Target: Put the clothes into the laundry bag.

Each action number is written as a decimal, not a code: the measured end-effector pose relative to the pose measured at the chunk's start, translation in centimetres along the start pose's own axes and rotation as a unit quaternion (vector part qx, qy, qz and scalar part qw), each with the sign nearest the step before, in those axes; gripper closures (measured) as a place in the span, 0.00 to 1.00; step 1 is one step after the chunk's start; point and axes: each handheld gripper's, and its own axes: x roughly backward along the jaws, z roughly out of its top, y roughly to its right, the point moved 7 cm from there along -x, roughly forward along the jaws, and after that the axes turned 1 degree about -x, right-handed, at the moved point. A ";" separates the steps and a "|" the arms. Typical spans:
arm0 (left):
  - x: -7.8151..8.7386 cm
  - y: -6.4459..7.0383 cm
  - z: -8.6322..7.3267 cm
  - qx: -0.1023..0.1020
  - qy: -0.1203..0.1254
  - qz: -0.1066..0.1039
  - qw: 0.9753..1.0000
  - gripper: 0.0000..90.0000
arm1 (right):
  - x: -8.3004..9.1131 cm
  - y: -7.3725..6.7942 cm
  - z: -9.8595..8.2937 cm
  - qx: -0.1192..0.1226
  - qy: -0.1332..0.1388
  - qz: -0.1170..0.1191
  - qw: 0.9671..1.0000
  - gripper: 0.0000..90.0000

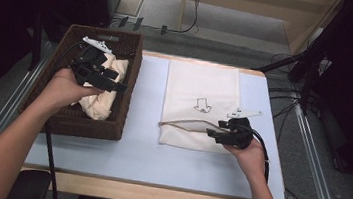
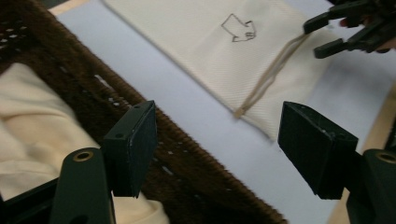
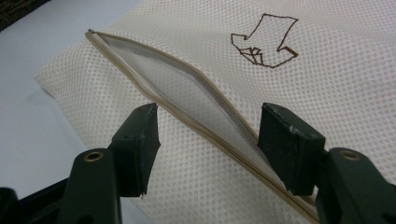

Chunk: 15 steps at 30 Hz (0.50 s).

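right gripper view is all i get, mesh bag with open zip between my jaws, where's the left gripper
Observer: The left gripper is over the brown basket, left of the mesh bag.
Operator: anything in the basket
Observer: Yes, cream cloth lies bunched inside.
Operator: is left holding it
Observer: No, the left gripper view shows those jaws wide apart with nothing between them.

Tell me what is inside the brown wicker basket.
The basket holds crumpled cream cloth, with the open left gripper above it. Whatever lies beneath the cloth is covered.
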 end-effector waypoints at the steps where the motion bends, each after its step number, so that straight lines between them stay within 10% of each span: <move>1: 0.0 -0.9 -0.1 0.006 -0.005 0.012 1.000 0.32 | 0.0 0.0 0.0 0.000 -0.001 -0.001 1.000 0.44; 15: -1.2 -7.1 -1.7 0.067 -0.002 0.041 0.997 0.24 | -0.5 -0.2 0.5 0.004 -0.001 0.004 1.000 0.44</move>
